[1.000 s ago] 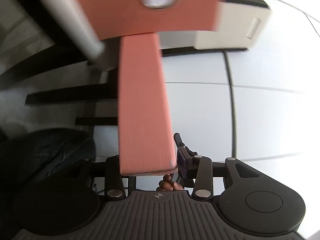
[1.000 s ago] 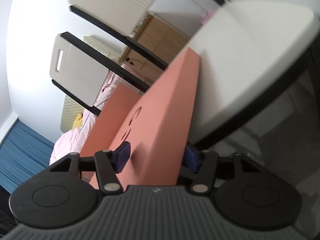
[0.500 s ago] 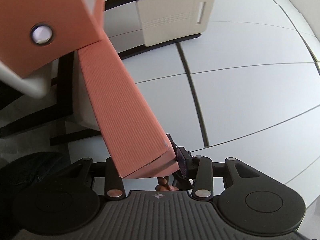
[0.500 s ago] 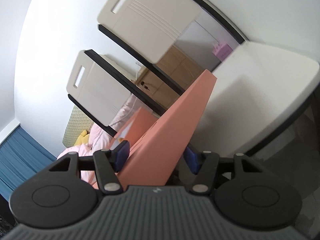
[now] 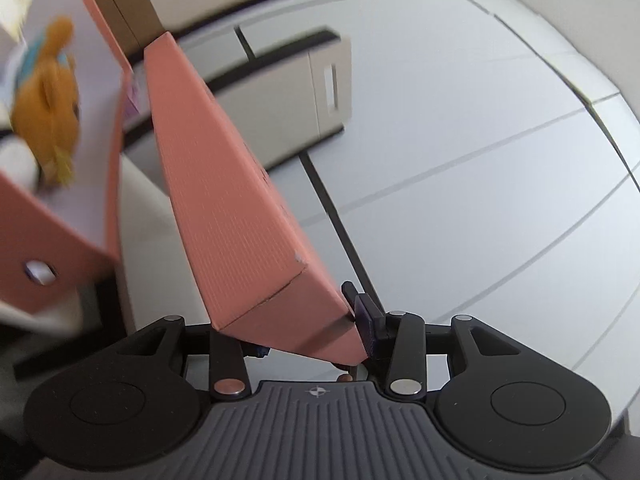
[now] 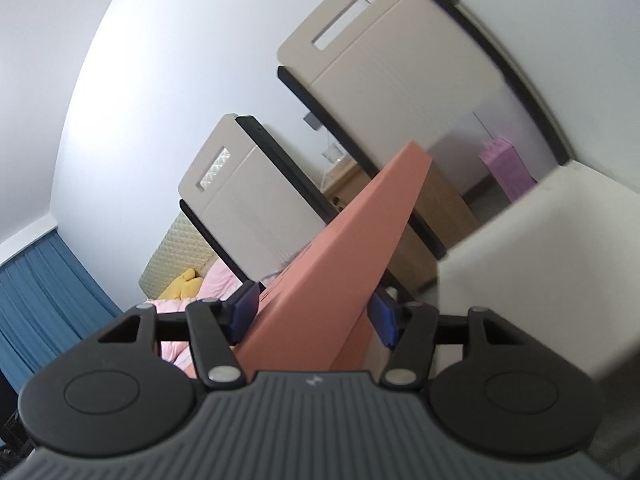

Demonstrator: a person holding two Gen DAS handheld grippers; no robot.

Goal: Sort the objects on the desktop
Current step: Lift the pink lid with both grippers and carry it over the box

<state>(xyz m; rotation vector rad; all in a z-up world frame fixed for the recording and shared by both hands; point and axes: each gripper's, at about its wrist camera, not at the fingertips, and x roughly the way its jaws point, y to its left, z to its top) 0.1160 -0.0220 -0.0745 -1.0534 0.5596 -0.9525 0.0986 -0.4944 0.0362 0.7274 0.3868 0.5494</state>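
Observation:
Both grippers hold an orange-pink cardboard box lid. In the left wrist view my left gripper is shut on one end of the lid, which rises up and left. The open box is at the far left with a finger hole in its wall and an orange plush toy inside. In the right wrist view my right gripper is shut on the lid's other end, which runs up and right.
Beige chair backs with handle slots and a white table edge are close by. A bed with pink bedding, a wooden cabinet and blue curtains lie behind.
Both grippers have tilted and swung with the lid. In the left view the box has moved to the far left, and its inside with the plush toy has come into sight.

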